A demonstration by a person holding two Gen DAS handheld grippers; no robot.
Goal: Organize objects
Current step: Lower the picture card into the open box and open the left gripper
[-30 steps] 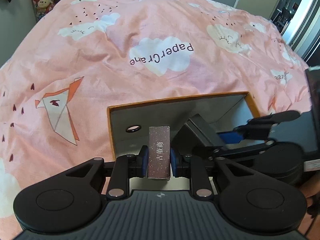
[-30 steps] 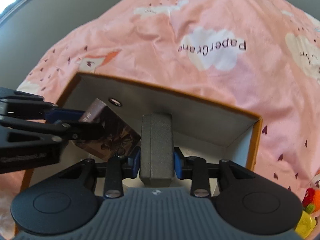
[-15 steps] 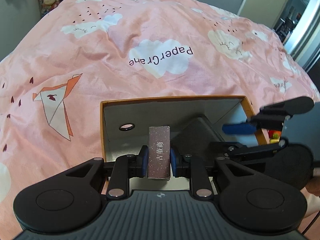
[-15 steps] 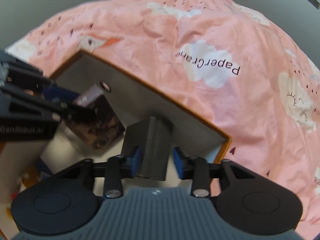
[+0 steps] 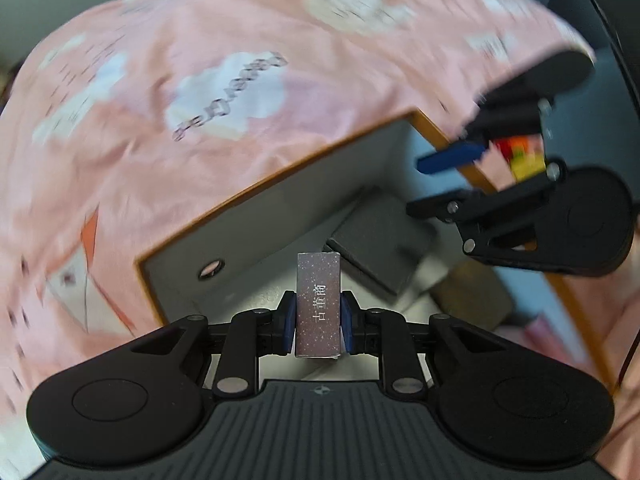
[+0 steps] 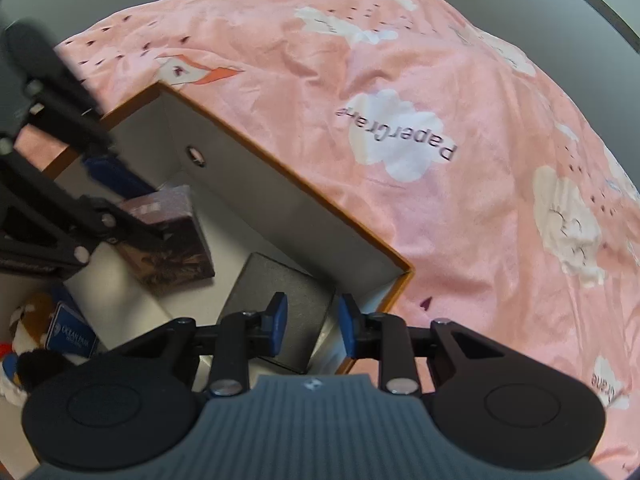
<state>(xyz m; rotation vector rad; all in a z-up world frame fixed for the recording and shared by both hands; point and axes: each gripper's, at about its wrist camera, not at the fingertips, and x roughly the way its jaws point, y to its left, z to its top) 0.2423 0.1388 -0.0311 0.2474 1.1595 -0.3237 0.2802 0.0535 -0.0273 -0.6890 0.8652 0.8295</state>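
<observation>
My left gripper [image 5: 318, 312] is shut on a narrow purple-brown box with white Chinese lettering [image 5: 319, 300], held upright over the grey-lined storage box with an orange rim [image 5: 280, 172]. A dark grey box [image 5: 380, 240] lies flat in the storage box's far corner. My right gripper [image 6: 313, 316] hovers open just above that dark grey box [image 6: 276, 300], and nothing is between its pads. In the right wrist view, the left gripper [image 6: 136, 204] comes in from the left with the purple-brown box [image 6: 172, 240]. The right gripper [image 5: 416, 186] shows at the right of the left wrist view.
The storage box [image 6: 304, 192] sits on a pink duvet with white clouds [image 6: 440, 120]. At its near left end lie a blue Ocean Park card [image 6: 72, 336] and a plush toy [image 6: 28, 316]. A bright toy [image 5: 520, 156] shows beyond the rim.
The right gripper let go of the dark grey box, which now lies flat in the corner, and lifted off it. Both grippers have rolled. The left gripper still holds its box.
</observation>
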